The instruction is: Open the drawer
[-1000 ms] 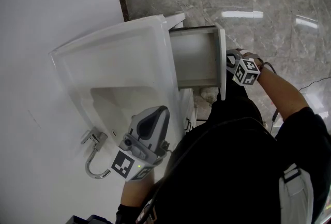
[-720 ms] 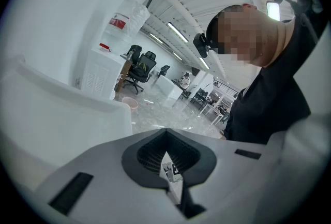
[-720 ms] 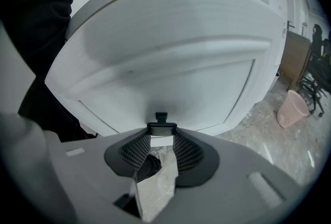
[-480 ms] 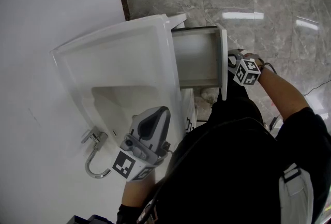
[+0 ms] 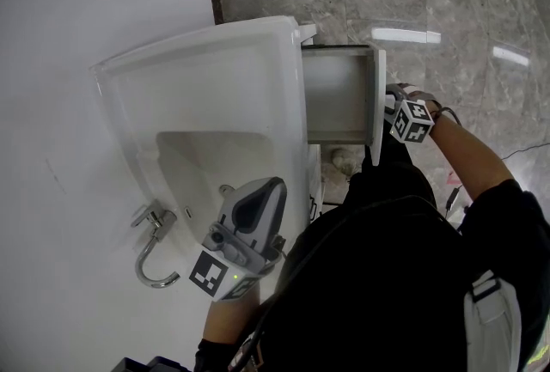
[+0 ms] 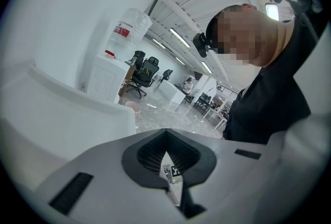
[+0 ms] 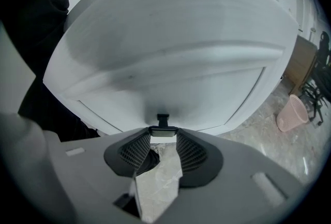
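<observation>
A white drawer (image 5: 339, 95) stands pulled out to the right from the white vanity (image 5: 215, 70), and I see nothing inside it. Its front panel (image 5: 379, 104) fills the right gripper view (image 7: 170, 62). My right gripper (image 5: 392, 104) is at that front, shut on the small drawer handle (image 7: 163, 132), which sits between its fingertips (image 7: 163, 137). My left gripper (image 5: 258, 198) hovers over the sink basin (image 5: 193, 164), jaws together with nothing held (image 6: 166, 141).
A chrome faucet (image 5: 153, 241) stands at the basin's left, by the white wall (image 5: 77, 35). Grey marble floor (image 5: 447, 1) lies to the right of the drawer. A pink bin (image 7: 293, 113) stands on the floor. My own dark-clothed body (image 5: 387, 276) is close below the drawer.
The head view has shifted a little, so the vanity sits further right in it. Drawer and both grippers keep their places relative to each other.
</observation>
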Demonstrator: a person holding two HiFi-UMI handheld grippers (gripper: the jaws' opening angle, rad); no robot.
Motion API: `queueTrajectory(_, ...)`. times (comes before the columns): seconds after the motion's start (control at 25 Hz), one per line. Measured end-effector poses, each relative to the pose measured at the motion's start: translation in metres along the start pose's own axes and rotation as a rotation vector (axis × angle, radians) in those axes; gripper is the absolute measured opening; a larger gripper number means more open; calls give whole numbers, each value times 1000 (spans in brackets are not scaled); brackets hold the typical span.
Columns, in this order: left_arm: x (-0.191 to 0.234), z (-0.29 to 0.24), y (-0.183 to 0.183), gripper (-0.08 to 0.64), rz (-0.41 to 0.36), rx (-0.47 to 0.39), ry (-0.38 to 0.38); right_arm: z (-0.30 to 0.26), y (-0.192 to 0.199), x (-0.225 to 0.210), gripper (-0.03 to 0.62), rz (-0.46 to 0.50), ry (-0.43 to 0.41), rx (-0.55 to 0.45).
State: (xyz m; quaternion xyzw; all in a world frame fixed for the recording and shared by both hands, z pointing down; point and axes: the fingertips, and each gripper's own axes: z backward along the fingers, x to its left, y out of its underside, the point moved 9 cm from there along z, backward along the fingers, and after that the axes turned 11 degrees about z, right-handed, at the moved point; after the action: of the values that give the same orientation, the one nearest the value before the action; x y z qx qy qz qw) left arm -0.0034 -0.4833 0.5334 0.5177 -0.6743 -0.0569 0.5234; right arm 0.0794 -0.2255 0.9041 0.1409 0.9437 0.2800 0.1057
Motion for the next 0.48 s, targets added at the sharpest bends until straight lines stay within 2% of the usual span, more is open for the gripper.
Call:
queueTrajectory(0.28,-3,29,-4,-8,2,-66,-20,18,4,-3,155,40,-9,87)
queueTrajectory(0.48,-10,57,-12,-8,3,-117,-41,58,9,-13,153,30,52,144)
